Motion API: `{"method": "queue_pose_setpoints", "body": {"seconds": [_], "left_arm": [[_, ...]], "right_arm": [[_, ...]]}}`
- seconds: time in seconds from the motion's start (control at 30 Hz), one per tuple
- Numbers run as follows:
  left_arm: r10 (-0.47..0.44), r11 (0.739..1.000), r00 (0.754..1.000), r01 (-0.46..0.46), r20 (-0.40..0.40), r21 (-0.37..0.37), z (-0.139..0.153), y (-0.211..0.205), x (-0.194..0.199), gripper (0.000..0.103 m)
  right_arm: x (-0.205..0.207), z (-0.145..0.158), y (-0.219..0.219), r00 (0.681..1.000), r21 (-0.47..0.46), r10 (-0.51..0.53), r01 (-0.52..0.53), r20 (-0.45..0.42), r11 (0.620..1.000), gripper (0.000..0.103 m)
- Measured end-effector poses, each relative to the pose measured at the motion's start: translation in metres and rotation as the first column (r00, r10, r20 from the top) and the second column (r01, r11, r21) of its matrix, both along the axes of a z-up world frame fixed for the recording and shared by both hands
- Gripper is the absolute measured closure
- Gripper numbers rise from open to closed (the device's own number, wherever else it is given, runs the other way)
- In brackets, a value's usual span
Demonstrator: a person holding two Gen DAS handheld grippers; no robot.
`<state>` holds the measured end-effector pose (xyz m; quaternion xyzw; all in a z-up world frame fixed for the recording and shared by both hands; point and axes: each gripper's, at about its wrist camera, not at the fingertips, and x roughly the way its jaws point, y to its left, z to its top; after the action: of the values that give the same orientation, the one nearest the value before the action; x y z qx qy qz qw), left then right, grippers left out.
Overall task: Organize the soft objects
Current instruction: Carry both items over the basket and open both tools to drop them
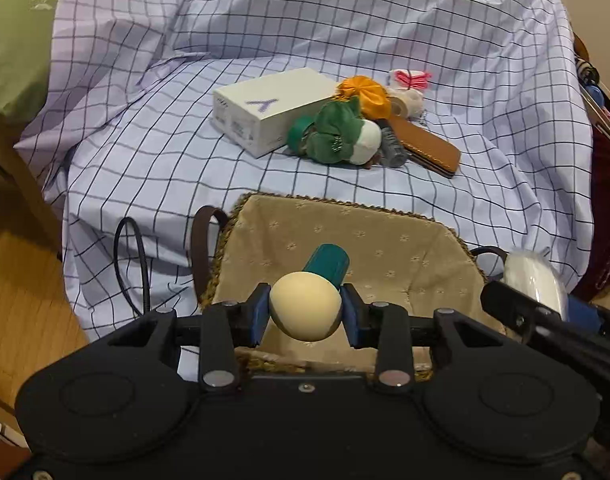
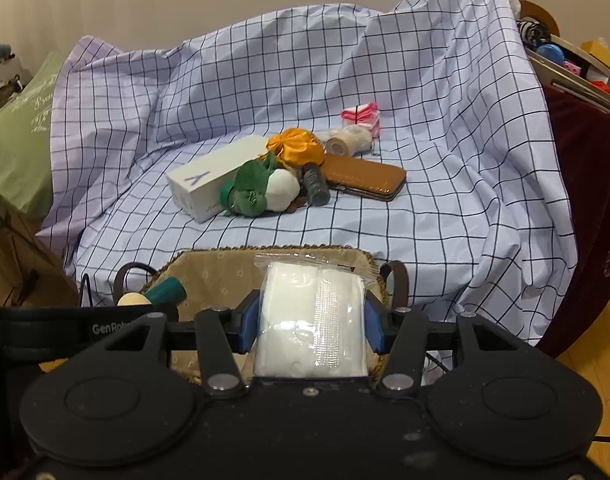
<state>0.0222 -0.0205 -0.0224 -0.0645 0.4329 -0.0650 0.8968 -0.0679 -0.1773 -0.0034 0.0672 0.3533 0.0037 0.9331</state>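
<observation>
Clamped between the blue pads of the left gripper (image 1: 305,312) is a cream egg-shaped soft ball with a teal ribbed handle (image 1: 307,310), held over the tan fabric-lined basket with braided rim (image 1: 385,236). Just beside it, the right gripper (image 2: 311,320) squeezes a clear plastic packet of white cotton pads (image 2: 311,320) above the same basket. Further back on the pale blue checked sheet (image 2: 445,208) lies a cluster: a white rectangular box with a purple mark (image 2: 209,184), a green and white plush toy (image 2: 261,192) touching it, an orange satin pouch (image 2: 295,146), a dark grey ribbed cylinder (image 2: 316,190), a brown leather case (image 2: 365,178), a beige bandage roll (image 2: 347,140) and a pink and white bundle (image 2: 363,116).
</observation>
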Motion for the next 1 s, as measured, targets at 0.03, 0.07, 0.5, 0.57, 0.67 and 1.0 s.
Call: {"method": "queue_pose_setpoints", "body": {"seconds": [0.03,0.07,0.5,0.57,0.67,1.0], "left_arm": [[0.003,1.0,1.0,-0.003,-0.006,-0.001,-0.002,0.001,0.0,0.066],[0.006,1.0,1.0,-0.006,-0.014,-0.004,-0.004,0.002,0.0,0.066],[0.016,1.0,0.997,-0.018,-0.074,-0.019,-0.02,0.005,0.0,0.058],[0.012,1.0,0.997,-0.013,-0.071,-0.015,-0.02,0.004,-0.001,0.055],[0.003,1.0,0.998,-0.004,-0.062,-0.017,-0.018,0.003,-0.002,0.049],[0.014,1.0,0.999,-0.015,-0.043,-0.004,-0.016,0.003,-0.004,0.044]], "right_arm": [[0.0,0.0,0.0,1.0,0.0,-0.001,0.001,-0.002,1.0,0.052],[0.0,-0.001,0.0,1.0,0.0,-0.004,0.004,-0.003,1.0,0.052],[0.004,-0.007,-0.002,0.999,0.007,-0.003,0.003,-0.035,1.0,0.052],[0.005,-0.007,-0.003,0.999,0.008,-0.005,0.005,-0.037,1.0,0.052],[0.005,-0.008,-0.003,0.999,0.011,-0.005,0.005,-0.039,1.0,0.052],[0.006,-0.009,-0.004,0.999,0.019,-0.006,0.007,-0.041,1.0,0.047]]}}
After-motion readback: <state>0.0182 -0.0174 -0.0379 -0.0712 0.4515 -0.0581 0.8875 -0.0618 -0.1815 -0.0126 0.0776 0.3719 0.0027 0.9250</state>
